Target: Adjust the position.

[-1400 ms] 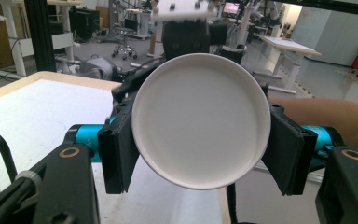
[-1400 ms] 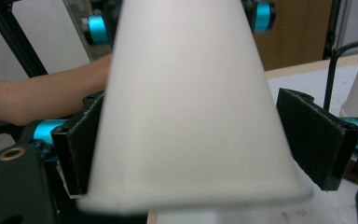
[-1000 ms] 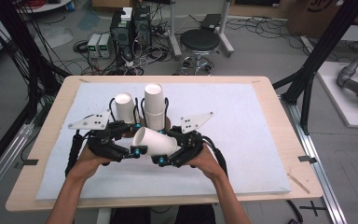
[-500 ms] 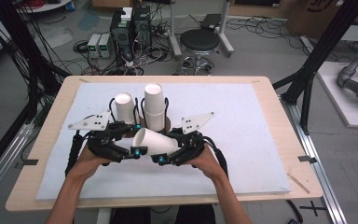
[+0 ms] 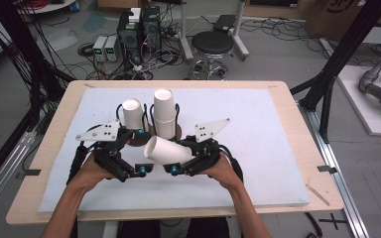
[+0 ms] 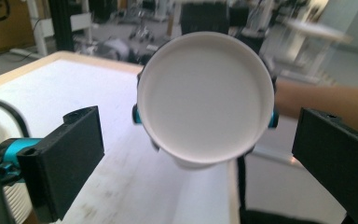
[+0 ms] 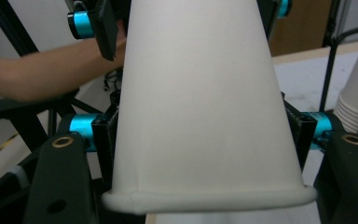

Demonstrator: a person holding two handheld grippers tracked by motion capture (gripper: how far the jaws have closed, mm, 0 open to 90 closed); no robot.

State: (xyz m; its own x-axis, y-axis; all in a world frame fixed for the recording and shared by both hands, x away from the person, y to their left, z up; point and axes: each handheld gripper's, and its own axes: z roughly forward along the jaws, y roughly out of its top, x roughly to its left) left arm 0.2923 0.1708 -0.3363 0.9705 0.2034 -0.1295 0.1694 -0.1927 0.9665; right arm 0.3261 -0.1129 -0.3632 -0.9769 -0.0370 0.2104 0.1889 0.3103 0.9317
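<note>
Working over the white mat [image 5: 278, 163], I held the paper cup [image 5: 166, 150] on its side near the cup stack [image 5: 162, 115], my right gripper [image 5: 192, 157] clamped on its wall. My left gripper [image 5: 138, 157] had just opened wide, jaws clear of the cup's base, so I judged the right grip should stay firm without crushing the rim.

Overhead, plus close views (perhaps opposed).

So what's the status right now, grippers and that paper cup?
Right gripper shut on paper cup, cup lying sideways above the table. Left gripper jaws just opened, clear of cup. Cup stack close behind, untouched.
</note>
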